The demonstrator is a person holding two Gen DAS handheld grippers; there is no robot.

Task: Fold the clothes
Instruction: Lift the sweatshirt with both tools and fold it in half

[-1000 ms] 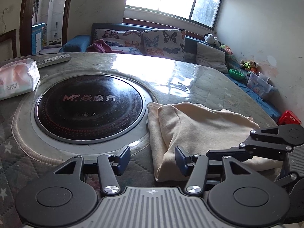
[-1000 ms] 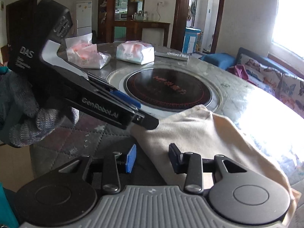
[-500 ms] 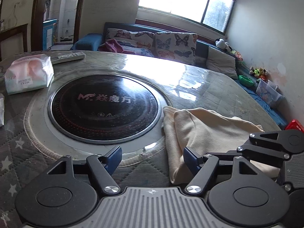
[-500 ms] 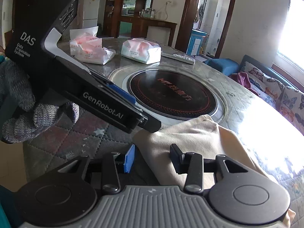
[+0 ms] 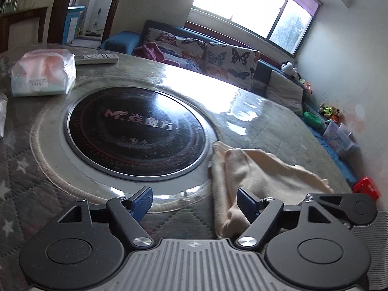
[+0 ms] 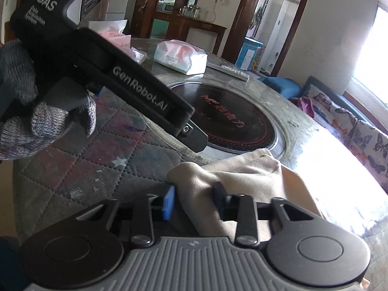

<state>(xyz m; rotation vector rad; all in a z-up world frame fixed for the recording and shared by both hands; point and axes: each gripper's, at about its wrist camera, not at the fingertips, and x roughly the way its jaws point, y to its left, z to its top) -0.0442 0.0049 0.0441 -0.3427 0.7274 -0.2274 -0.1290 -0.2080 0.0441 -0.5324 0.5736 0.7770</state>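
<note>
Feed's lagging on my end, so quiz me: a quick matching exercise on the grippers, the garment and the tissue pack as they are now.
Things:
1. left gripper
2. right gripper
3. cream garment
4. tissue pack

States:
A. pinching a fold of cloth
B. lying beside the black round cooktop
C. jaws wide, nothing between them
D. near the remote control

Pairs: 1-C, 2-A, 3-B, 4-D

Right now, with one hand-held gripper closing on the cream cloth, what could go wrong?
1. The right hand-held gripper, whose jaws have just been closing, has only a bunched corner of the cream cloth, which might slip out.
2. The left hand-held gripper stands open beside the cloth's edge, so a lift may drag it unevenly.
3. The cloth could slide onto the black cooktop.
</note>
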